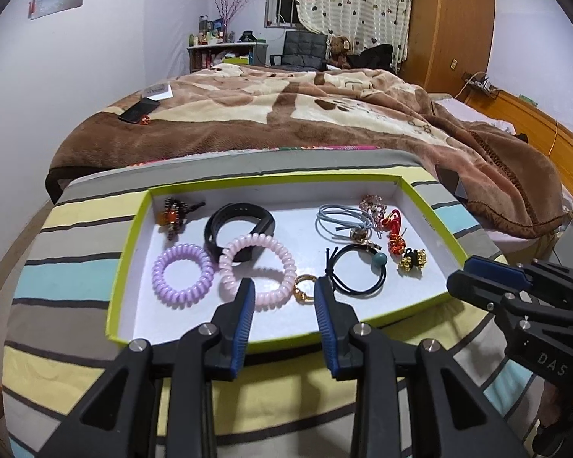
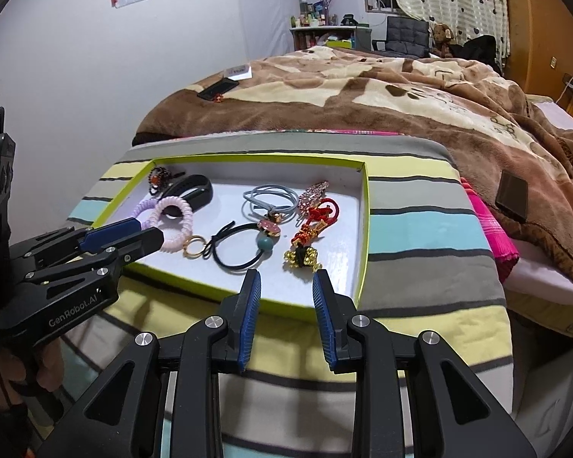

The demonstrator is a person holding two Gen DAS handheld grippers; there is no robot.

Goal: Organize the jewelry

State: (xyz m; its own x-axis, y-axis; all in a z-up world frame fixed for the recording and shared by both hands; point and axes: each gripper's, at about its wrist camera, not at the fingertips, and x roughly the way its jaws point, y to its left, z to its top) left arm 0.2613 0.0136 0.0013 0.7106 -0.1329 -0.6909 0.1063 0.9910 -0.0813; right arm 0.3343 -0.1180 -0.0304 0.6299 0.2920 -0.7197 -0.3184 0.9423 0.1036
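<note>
Your left hand-held gripper (image 1: 284,297) hangs wide open over the near rim of the lime-edged tray (image 1: 128,244), with nothing between its ribbed blue pads. One pad overlaps the pink coil hair tie (image 1: 258,267), with the small gold ring (image 1: 305,289) in the gap. Your right hand-held gripper (image 2: 286,290) is spread open too, empty, near the gold bell charm (image 2: 301,257). The glossy white tray floor is bare along the front edge. The tray sits on a striped quilted tabletop (image 1: 72,278).

Brown-blanketed bed (image 1: 305,114), white walls (image 1: 95,57), heart-print curtain (image 1: 355,0).
</note>
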